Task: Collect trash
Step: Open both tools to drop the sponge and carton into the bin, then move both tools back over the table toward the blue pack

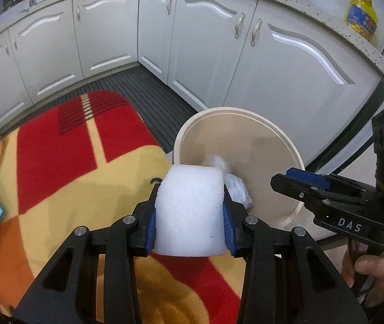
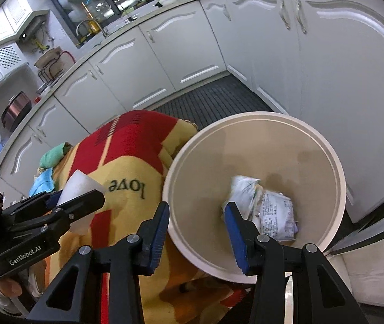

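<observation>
Left claw (image 1: 189, 216) clamps white foam block (image 1: 189, 205) short of bin (image 1: 235, 113) at centre-right, right claw (image 2: 197, 232) empty, part-open; early release drops it on blanket (image 1: 57, 148).

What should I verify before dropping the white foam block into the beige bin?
1. Left hand-held gripper grips the white foam block between both blue pads: ok.
2. Round beige plastic bin mouth unobstructed: ok.
3. Block above the bin opening: not ok; it sits over the red and yellow blanket, beside the rim.
4. Right hand-held gripper empty, jaws apart: ok.
5. Room left above the crumpled wrapper in the bin: ok.
</observation>
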Motion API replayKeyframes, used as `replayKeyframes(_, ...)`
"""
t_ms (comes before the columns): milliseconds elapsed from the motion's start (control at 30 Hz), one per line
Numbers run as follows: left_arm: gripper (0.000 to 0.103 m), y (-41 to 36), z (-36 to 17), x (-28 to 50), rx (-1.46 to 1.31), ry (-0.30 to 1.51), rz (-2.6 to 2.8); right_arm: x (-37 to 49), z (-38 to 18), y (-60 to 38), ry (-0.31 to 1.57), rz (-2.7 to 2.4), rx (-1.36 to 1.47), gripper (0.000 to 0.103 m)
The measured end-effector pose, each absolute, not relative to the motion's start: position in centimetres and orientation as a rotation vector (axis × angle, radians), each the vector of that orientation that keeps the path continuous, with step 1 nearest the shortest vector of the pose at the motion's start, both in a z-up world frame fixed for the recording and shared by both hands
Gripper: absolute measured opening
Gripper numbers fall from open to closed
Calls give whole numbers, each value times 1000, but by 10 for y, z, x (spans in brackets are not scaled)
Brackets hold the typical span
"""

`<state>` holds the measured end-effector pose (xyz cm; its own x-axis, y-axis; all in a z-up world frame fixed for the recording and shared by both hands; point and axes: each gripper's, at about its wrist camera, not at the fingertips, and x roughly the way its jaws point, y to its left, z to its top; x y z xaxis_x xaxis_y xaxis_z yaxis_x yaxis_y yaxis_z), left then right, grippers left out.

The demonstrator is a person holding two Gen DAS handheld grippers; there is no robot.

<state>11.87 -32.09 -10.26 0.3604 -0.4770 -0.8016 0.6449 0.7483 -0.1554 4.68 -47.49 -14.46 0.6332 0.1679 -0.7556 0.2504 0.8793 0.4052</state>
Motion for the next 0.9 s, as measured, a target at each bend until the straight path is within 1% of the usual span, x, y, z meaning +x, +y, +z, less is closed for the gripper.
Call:
replayKeyframes(533,39,-351,-121,134,138,1002,-800,31,-166,-502,928,-106,591,42)
replayKeyframes(567,40,-353,-122,135,137,1007,-802,30,-166,-503,929,-108,591,43)
replayKeyframes(600,46,-355,-123,136,135,1010,-805,30,-166,-504,929,-113,589,43)
replayKeyframes(633,53,-356,-125,137,132,1012,-808,29,-166,-504,930,-118,589,46)
replayKeyframes(667,63,-355,-126,138,125,1014,-809,29,-166,-504,931,-123,589,50)
replayKeyframes(700,65,-354,-126,139,115,1016,-814,28,-166,-505,929,-124,593,54)
replayKeyframes(900,65,-350,-123,137,118,1007,-812,29,-170,-503,942,-118,596,54)
